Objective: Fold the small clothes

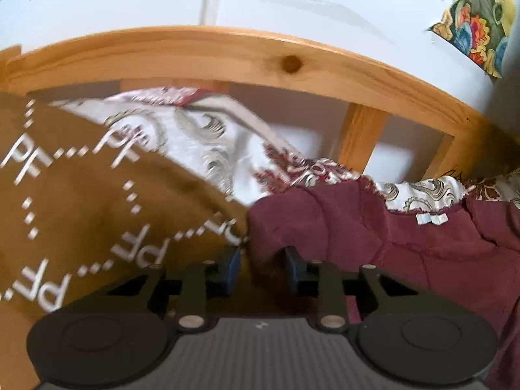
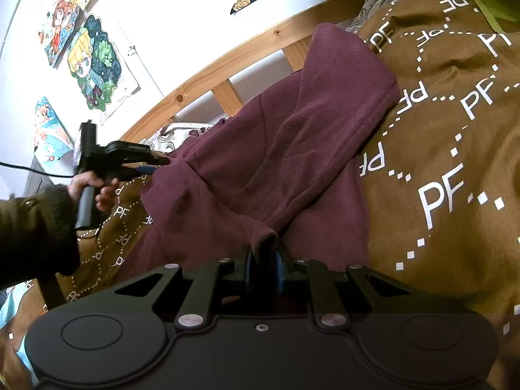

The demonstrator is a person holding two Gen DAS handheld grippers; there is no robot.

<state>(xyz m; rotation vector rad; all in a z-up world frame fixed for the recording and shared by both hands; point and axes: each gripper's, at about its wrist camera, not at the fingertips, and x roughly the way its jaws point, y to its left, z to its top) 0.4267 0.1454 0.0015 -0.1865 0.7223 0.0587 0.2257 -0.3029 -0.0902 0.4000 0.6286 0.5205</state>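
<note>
While your right gripper (image 2: 264, 261) pinches a bunched fold of the maroon garment (image 2: 260, 149) between its blue pads, your left gripper (image 1: 263, 260) sits at the garment's other edge with its jaws parted — maroon cloth lies in the gap, and the left view is too blurred to show the pads pressing on it. In the right wrist view your left hand (image 2: 94, 188) holds that gripper's handle at the far left, its tips touching the garment's left edge. The garment lies spread on the brown blanket (image 2: 455, 162) printed with white "PF" letters and dotted lines, a sleeve or hood reaching to the far right. A white label (image 1: 430, 218) shows at its neckline in the left wrist view. Behind it — a patterned white-and-red sheet (image 1: 201, 136), then the pine bed rail (image 1: 227, 52) against the white wall. Cartoon posters (image 2: 91, 61) hang on that wall, far left.
</note>
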